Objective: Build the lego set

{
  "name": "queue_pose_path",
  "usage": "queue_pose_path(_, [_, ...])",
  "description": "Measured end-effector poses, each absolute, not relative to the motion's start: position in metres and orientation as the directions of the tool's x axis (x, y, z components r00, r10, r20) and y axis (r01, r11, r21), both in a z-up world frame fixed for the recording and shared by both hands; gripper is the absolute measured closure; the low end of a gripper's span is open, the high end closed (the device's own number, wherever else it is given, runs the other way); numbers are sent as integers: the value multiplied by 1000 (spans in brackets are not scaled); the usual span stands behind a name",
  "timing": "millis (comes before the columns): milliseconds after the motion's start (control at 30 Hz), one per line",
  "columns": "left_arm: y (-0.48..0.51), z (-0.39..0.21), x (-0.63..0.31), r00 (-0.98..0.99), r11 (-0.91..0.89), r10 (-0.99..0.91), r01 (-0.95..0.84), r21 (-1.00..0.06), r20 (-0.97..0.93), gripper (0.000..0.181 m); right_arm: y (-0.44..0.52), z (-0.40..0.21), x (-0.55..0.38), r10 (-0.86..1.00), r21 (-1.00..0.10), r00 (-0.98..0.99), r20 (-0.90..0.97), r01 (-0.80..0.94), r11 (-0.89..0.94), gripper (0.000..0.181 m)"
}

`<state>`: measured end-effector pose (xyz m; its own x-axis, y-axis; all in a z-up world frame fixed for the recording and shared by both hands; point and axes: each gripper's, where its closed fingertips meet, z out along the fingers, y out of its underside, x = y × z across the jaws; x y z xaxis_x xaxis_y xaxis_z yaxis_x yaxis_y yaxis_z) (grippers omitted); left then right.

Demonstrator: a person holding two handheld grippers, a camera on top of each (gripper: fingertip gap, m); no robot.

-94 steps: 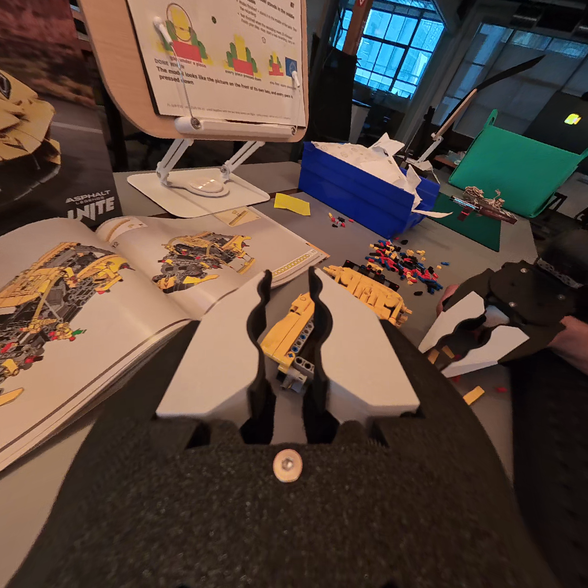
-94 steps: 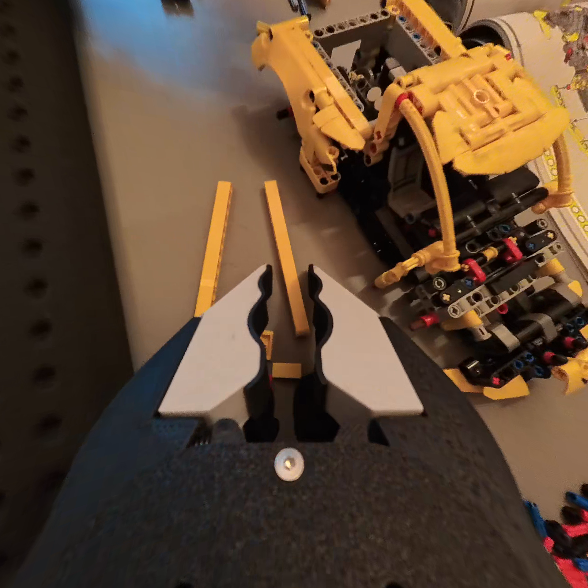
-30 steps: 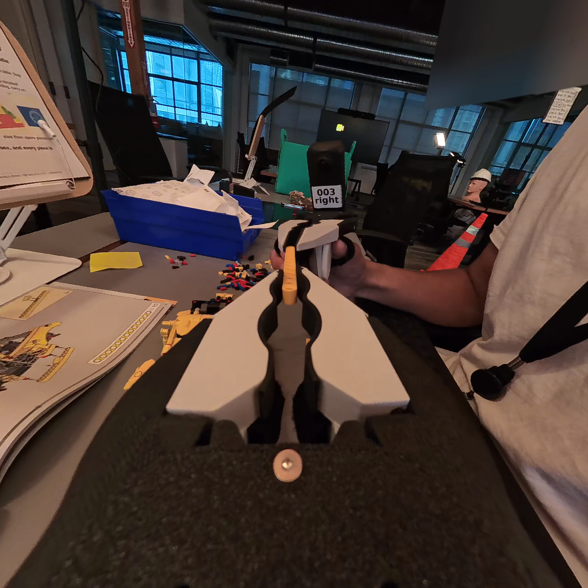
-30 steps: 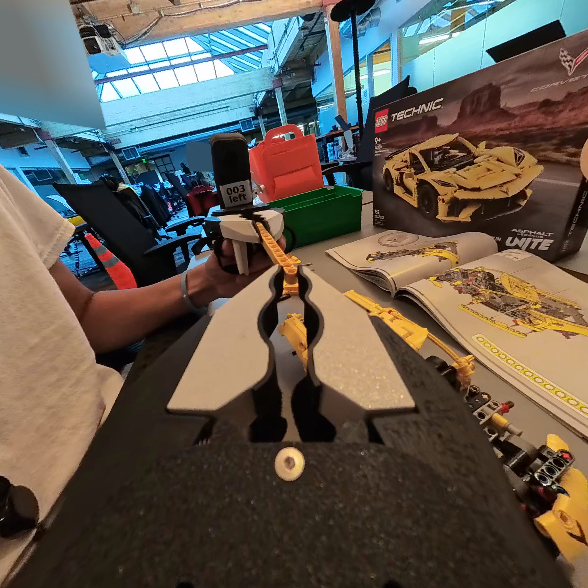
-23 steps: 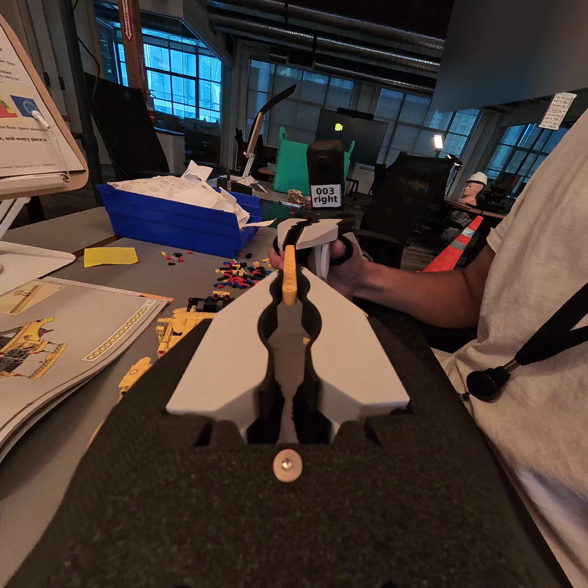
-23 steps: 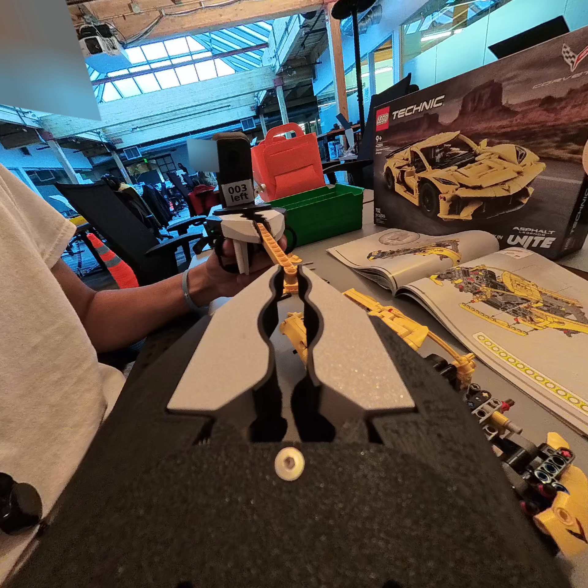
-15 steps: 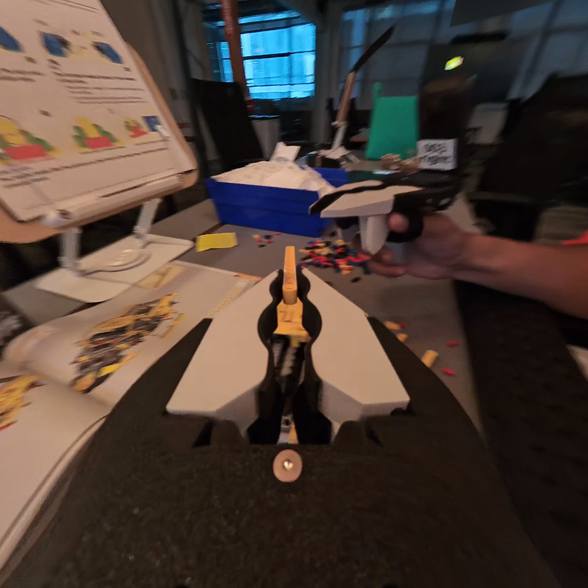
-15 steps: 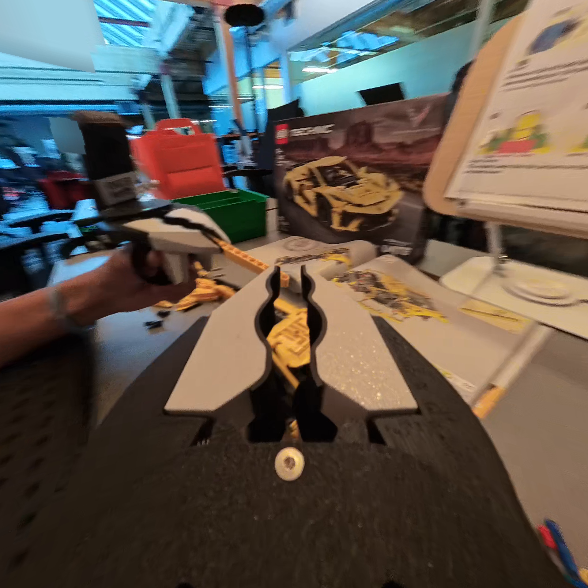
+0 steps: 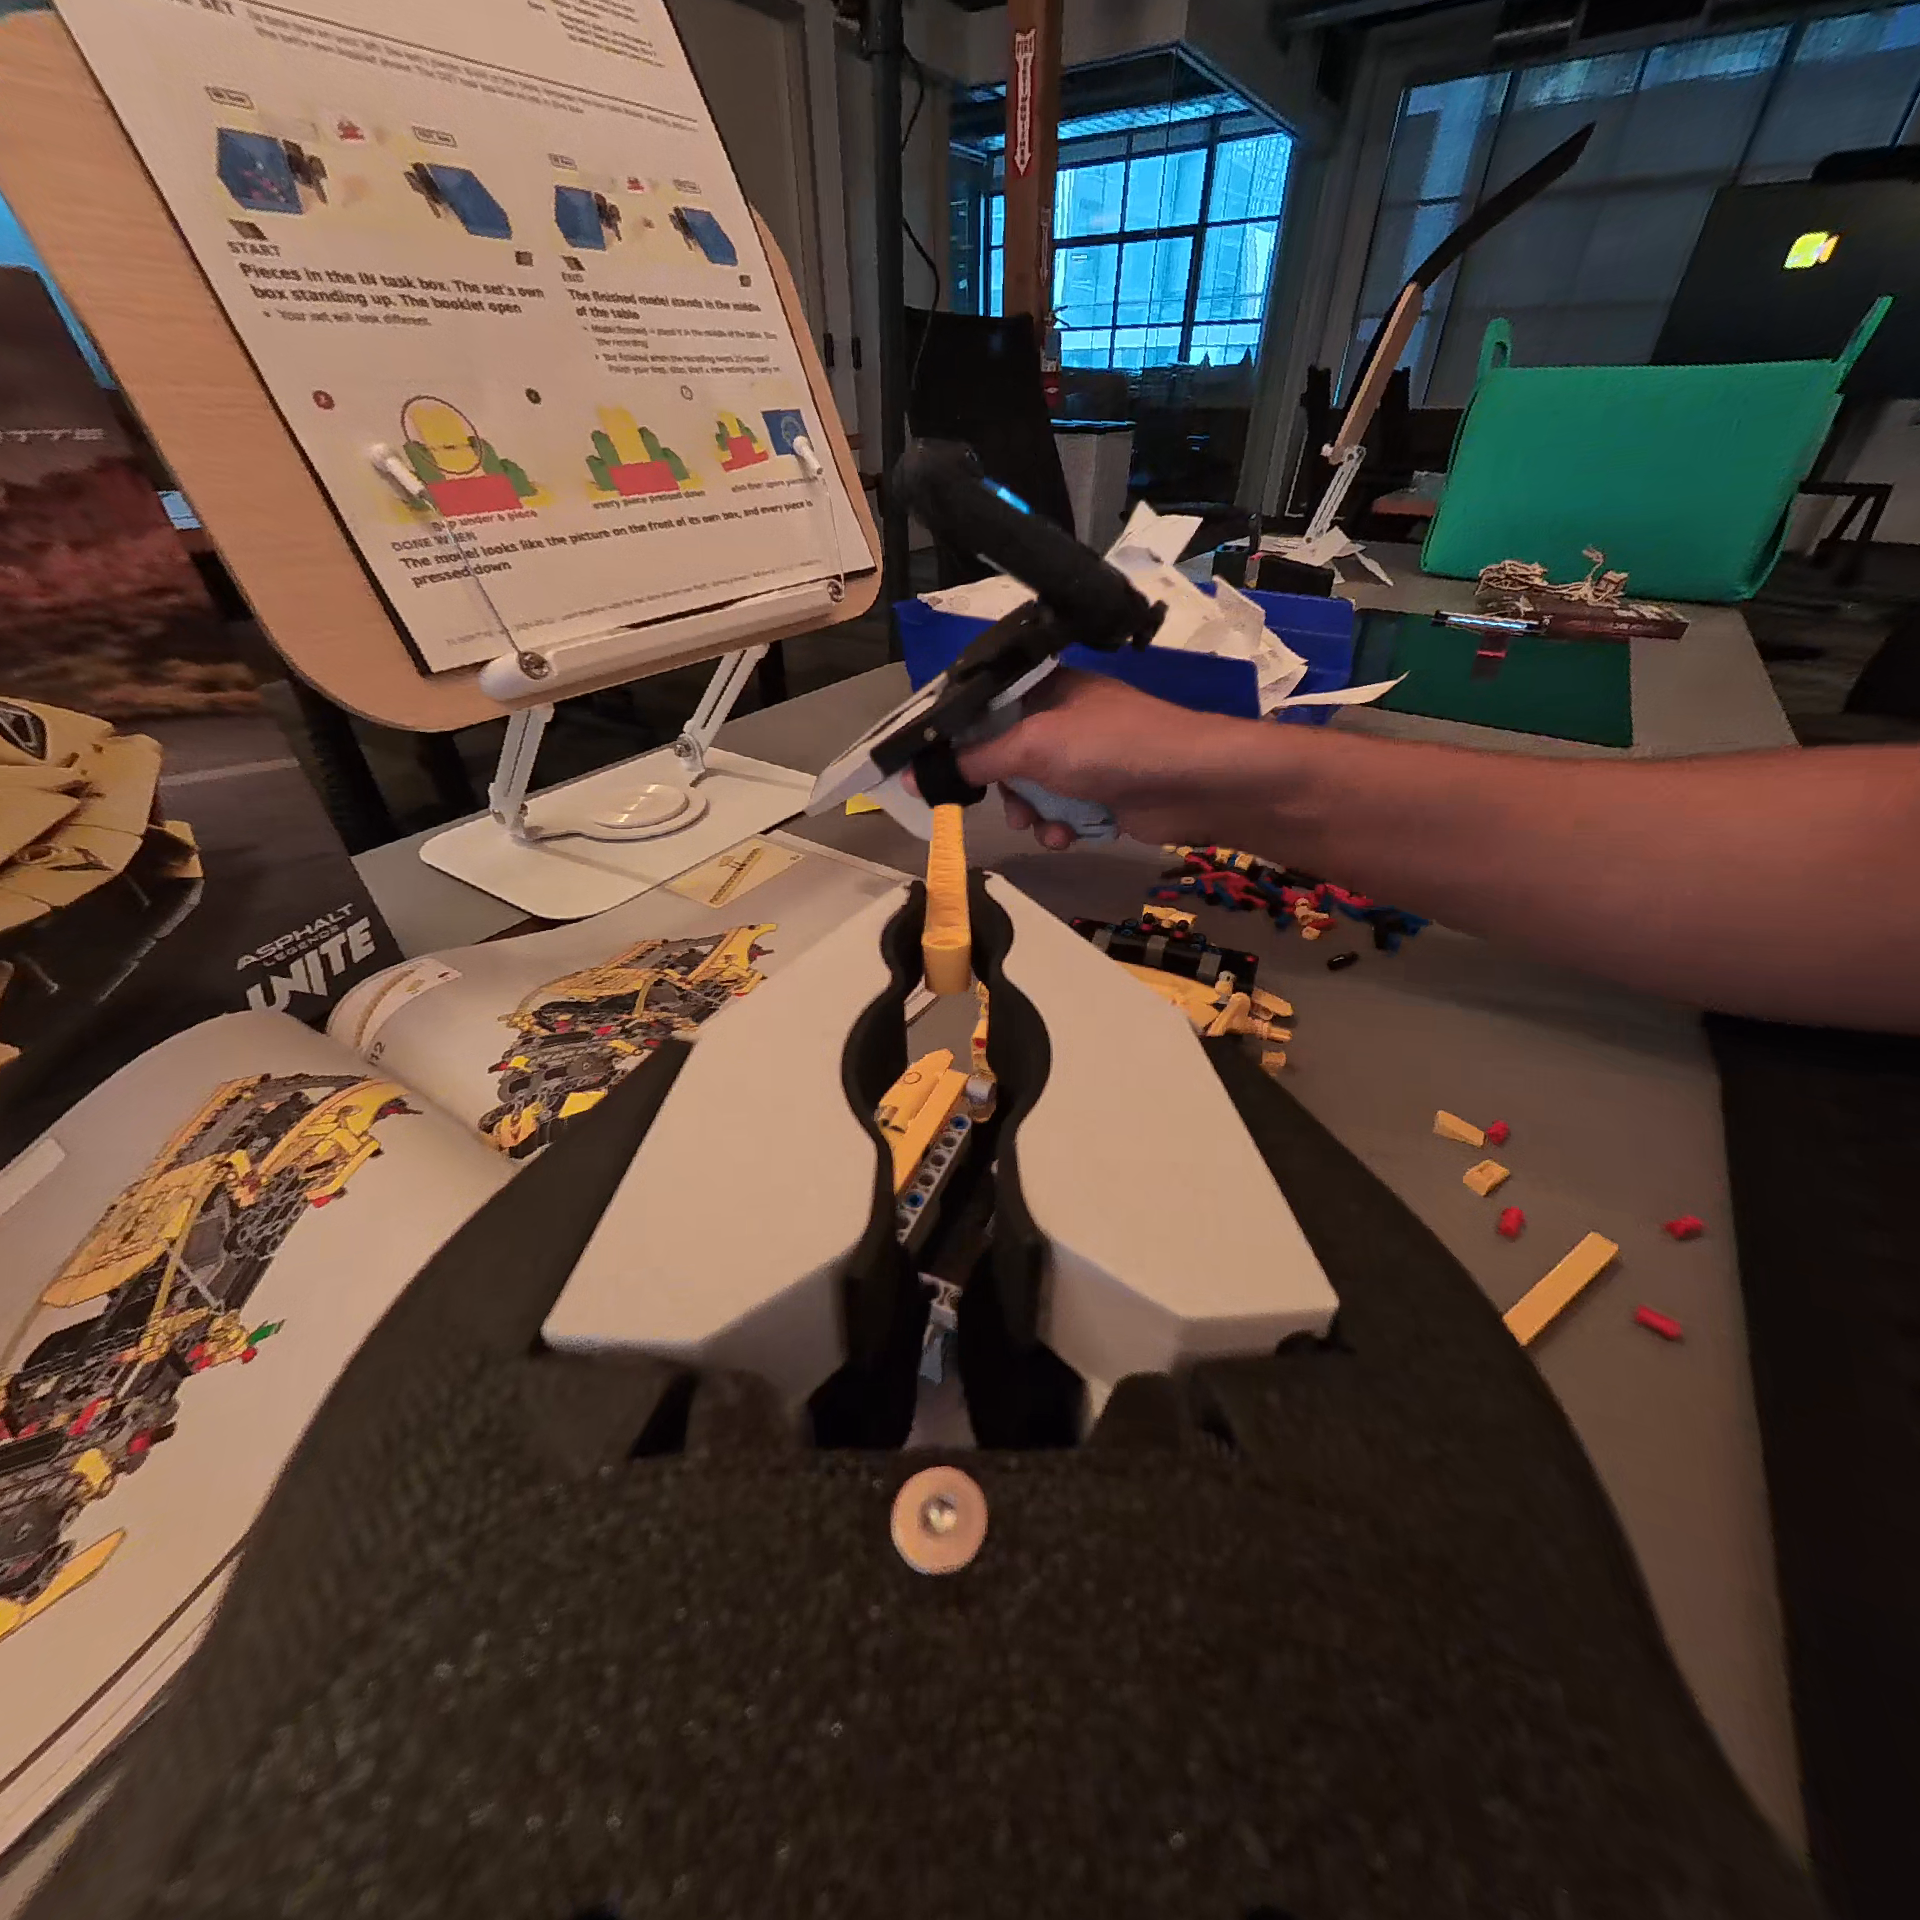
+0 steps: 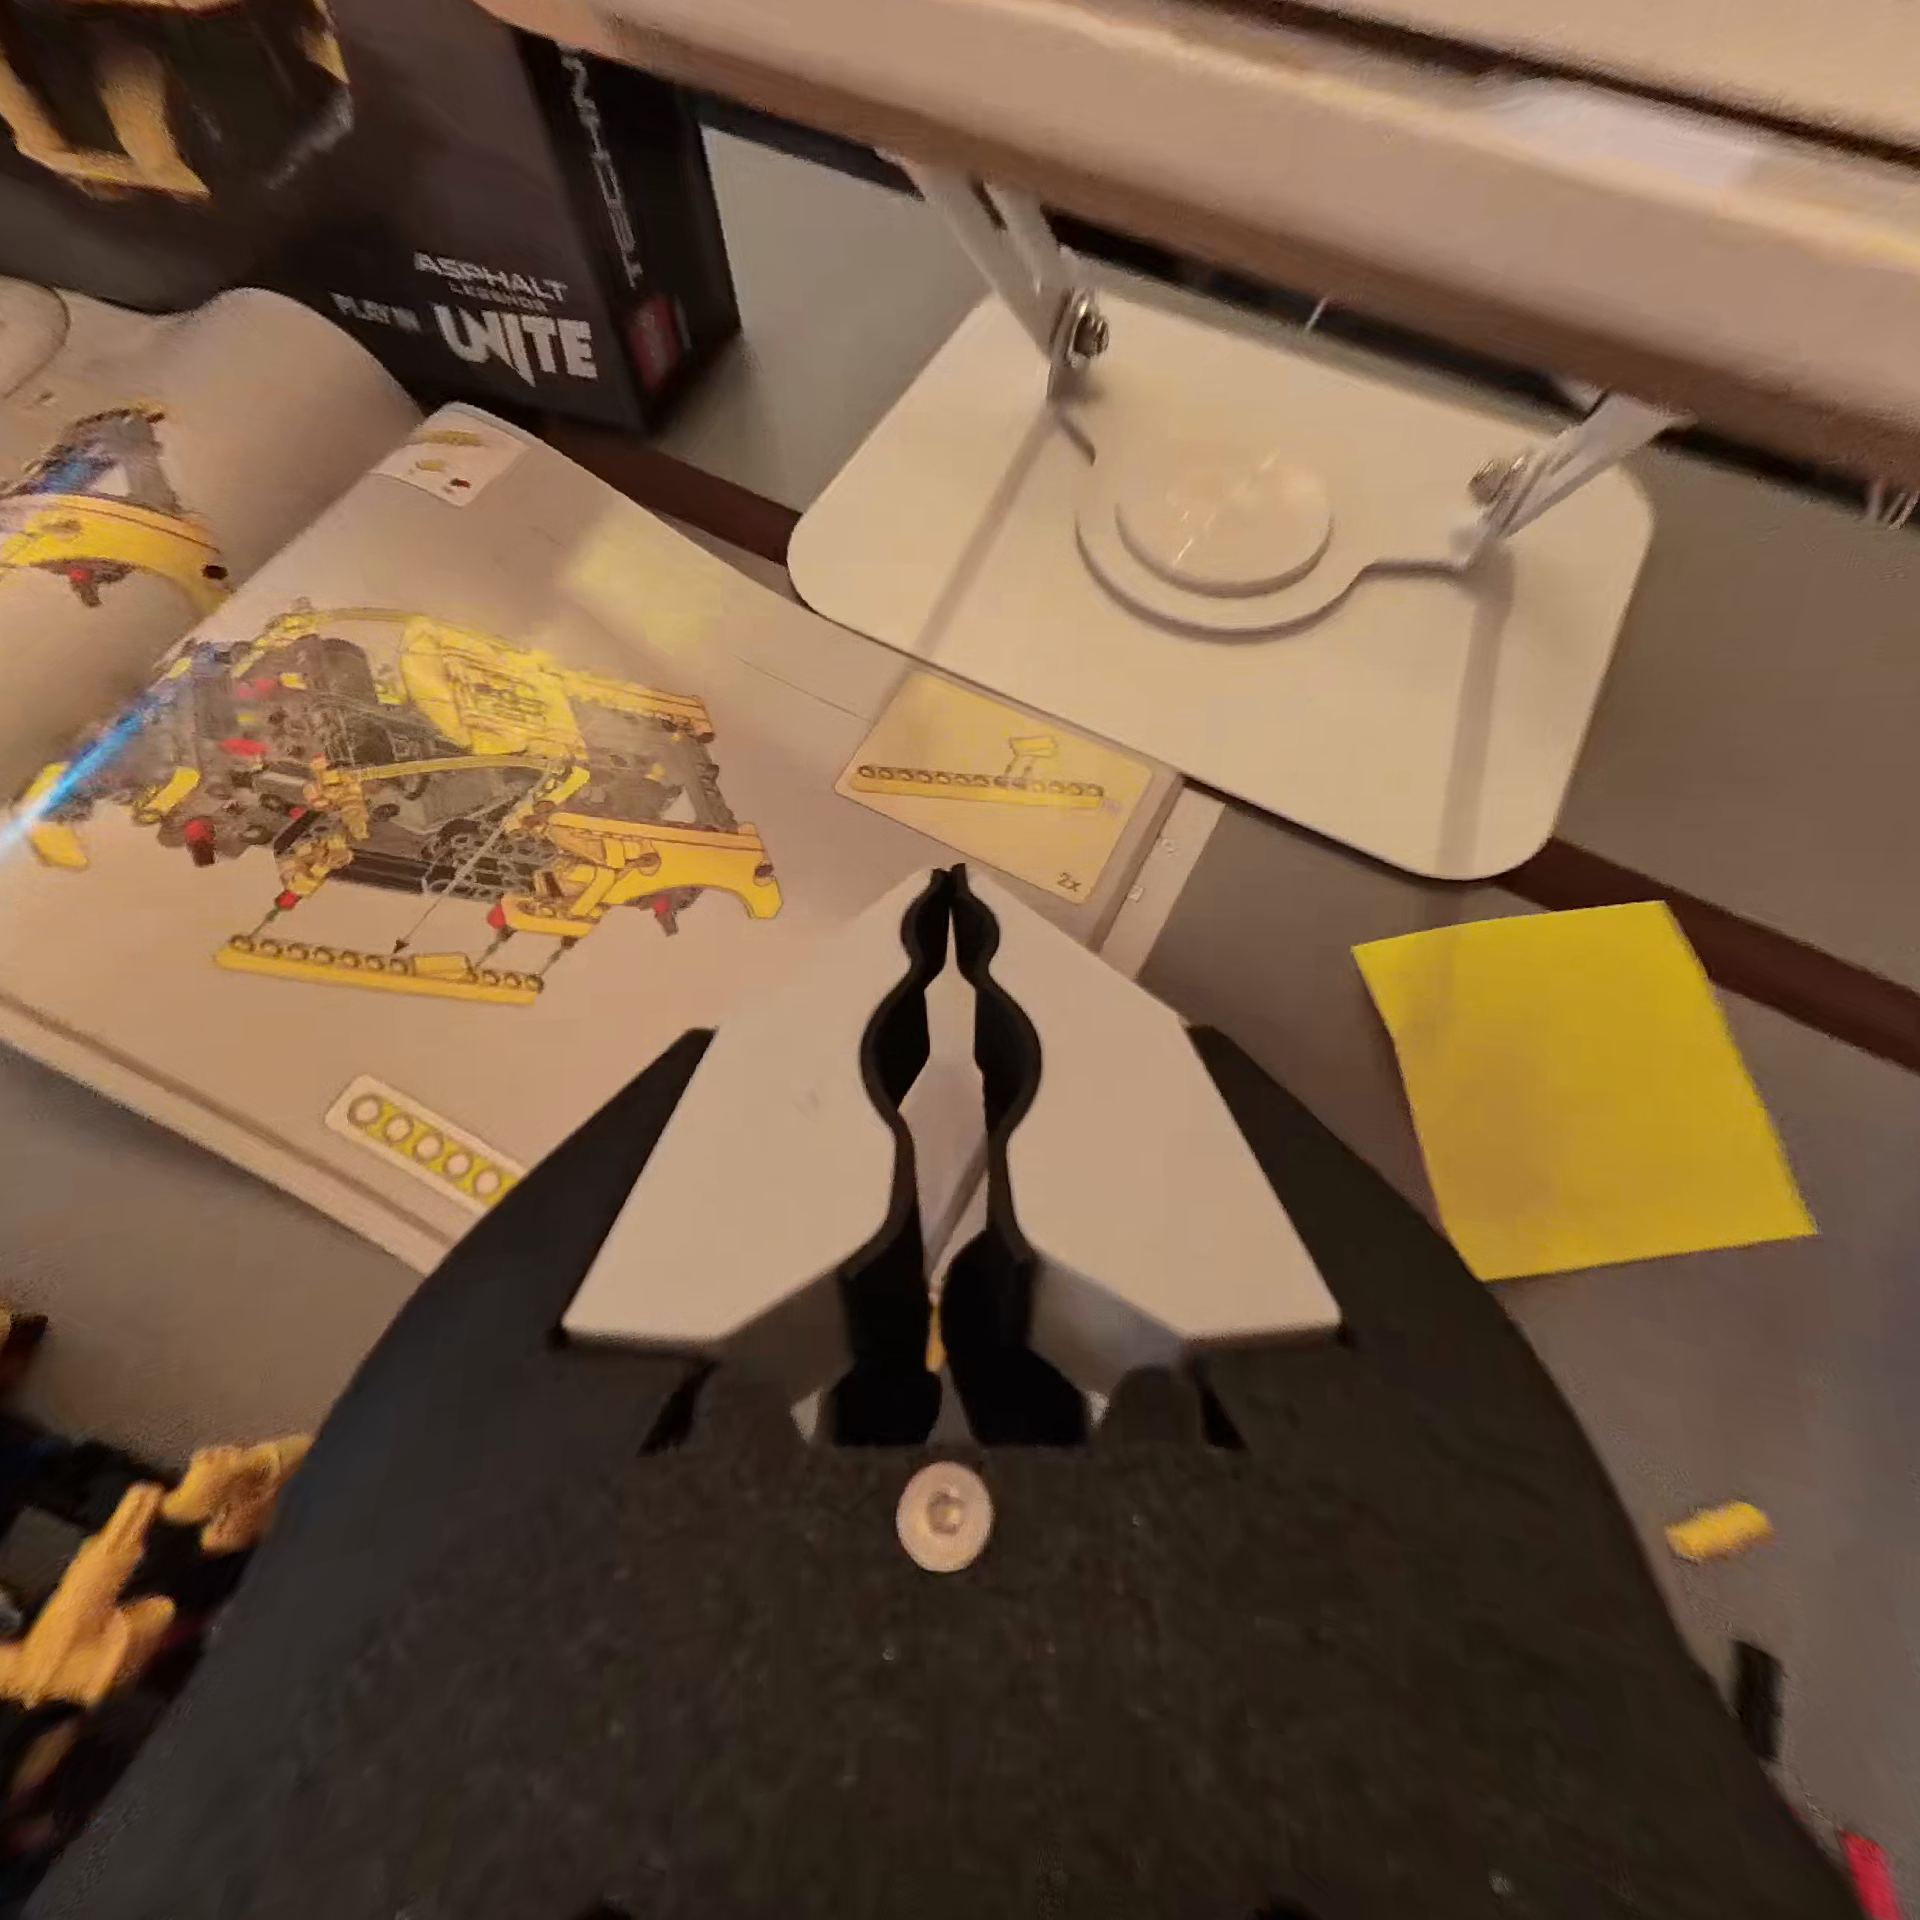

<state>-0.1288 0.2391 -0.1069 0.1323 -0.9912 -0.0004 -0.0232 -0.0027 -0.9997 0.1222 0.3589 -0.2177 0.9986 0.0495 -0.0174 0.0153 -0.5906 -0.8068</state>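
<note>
Two grippers are showing, both raised above the grey table [image 9: 1455, 1049]. Your left gripper [image 9: 948, 914] is clenching its fingertips on the near end of a long yellow beam [image 9: 945, 883], which is pointing away from you over the half-built yellow car [image 9: 935, 1122] sitting on the table below. Your right gripper [image 10: 951, 883] is hovering over the open instruction booklet [image 10: 623, 790], tilting down just beyond the beam's far end, its fingertips pressing together at the front and grasping nothing that is showing. Loose small pieces [image 9: 1278, 899] are lying in a heap to the right, near a blue bin [image 9: 1174, 665].
</note>
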Motion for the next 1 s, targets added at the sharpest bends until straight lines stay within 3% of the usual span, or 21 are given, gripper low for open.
queue_pose_path(100, [244,-109,-131,135,-27,-991,-23,-999,23,174,368,-222,126,-31,-829,999,-42,-52,-557,181])
queue_pose_path(333, [249,-101,-138,107,-94,-989,49,-994,99,174,378,-211,105,49,-837,999,13,38,-546,181])
queue_pose_path(467, [248,-100,-138,125,-44,-991,36,-998,48,174,337,-141,5,413,-914,898,-150,33,-404,181])
queue_pose_path(533, [246,-102,-138,132,-7,-991,9,-1000,8,174,298,-116,-39,517,-948,848,-116,61,-312,181])
queue_pose_path(633, [244,-108,-135,143,47,-988,-45,-998,-53,174,262,-104,-61,470,-981,882,-32,61,-182,181])
queue_pose_path(833, [238,-111,-130,142,91,-985,-79,-993,-101,174,253,-117,-73,467,-963,879,91,197,-184,181])
queue_pose_path(1000, [238,-111,-130,142,102,-983,-80,-992,-113,174,251,-117,-75,498,-968,867,32,151,-199,181])
